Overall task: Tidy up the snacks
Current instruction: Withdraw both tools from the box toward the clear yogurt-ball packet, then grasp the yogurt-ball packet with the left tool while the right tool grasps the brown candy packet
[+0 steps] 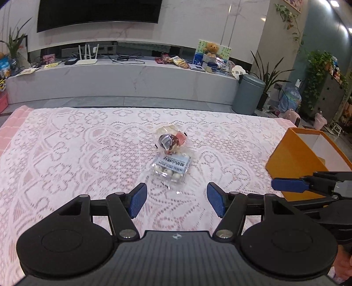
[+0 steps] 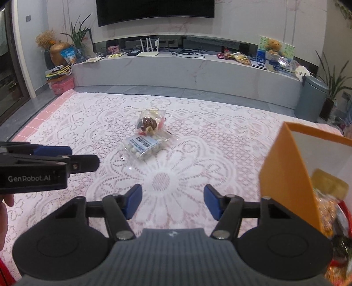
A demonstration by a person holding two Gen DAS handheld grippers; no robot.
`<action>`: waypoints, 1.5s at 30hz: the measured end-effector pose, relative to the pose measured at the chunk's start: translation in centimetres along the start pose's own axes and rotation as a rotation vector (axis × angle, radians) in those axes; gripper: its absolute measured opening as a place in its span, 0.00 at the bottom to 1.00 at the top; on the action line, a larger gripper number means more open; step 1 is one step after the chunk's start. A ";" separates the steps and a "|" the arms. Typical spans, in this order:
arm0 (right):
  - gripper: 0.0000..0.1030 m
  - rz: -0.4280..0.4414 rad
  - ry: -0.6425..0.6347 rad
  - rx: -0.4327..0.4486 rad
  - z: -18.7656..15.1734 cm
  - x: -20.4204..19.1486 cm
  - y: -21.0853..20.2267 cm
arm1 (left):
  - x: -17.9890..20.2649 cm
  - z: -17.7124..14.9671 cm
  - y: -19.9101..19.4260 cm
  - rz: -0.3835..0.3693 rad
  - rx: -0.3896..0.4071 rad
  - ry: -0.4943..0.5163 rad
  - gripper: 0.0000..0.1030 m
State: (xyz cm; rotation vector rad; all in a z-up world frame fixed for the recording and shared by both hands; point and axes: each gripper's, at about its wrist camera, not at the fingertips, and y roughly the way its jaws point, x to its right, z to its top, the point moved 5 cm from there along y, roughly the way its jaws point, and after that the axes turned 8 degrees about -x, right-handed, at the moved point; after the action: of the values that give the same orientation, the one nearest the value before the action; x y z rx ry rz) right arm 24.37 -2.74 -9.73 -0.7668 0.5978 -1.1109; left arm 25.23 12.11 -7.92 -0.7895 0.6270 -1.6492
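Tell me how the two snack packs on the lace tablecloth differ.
The clear flat pack of white balls with a printed label lies nearer the claws; the clear bag of brown and pink sweets lies behind it. The flat pack sits low, the bag bulges taller. Both are transparent, ungripped, and rest together mid-table.

You are working in a home living room. A large dark television (image 2: pixel 155 10) hangs on a marble-look wall above a long pale media bench (image 2: pixel 187 70) strewn with a white router (image 2: pixel 148 49), cables, snack packets and a teddy bear (image 2: pixel 273 46). Potted plants (image 1: pixel 269 77) stand by the walls, beside a grey pedal bin (image 1: pixel 247 94). Your tabletop wears a pink cloth under a white lace cover (image 1: pixel 77 154).
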 end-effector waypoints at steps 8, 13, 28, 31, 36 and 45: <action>0.50 -0.006 -0.020 0.025 3.3 0.2 3.1 | -0.8 2.3 4.3 -0.020 -0.051 0.084 0.69; 0.50 -0.008 0.013 0.029 5.0 1.4 4.8 | -0.5 3.0 6.9 -0.037 -0.065 0.208 0.76; 0.50 0.087 0.033 0.066 7.2 1.5 7.2 | -0.8 4.1 12.0 -0.079 -0.126 0.237 0.83; 0.52 0.132 0.026 0.090 8.1 0.6 7.3 | -0.9 4.0 12.1 -0.083 -0.130 0.240 0.82; 0.58 0.163 -0.034 0.102 9.1 -0.8 8.4 | -1.0 4.0 11.8 -0.091 -0.125 0.238 0.69; 0.60 0.153 -0.030 0.082 9.4 -0.1 9.3 | 0.6 3.5 10.6 -0.035 -0.116 0.309 0.64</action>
State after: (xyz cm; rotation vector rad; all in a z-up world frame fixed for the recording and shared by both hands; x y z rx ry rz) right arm 36.66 1.90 -11.45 -0.6548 0.5728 -0.9752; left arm 34.41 9.31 -13.69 -0.6345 0.9374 -1.7964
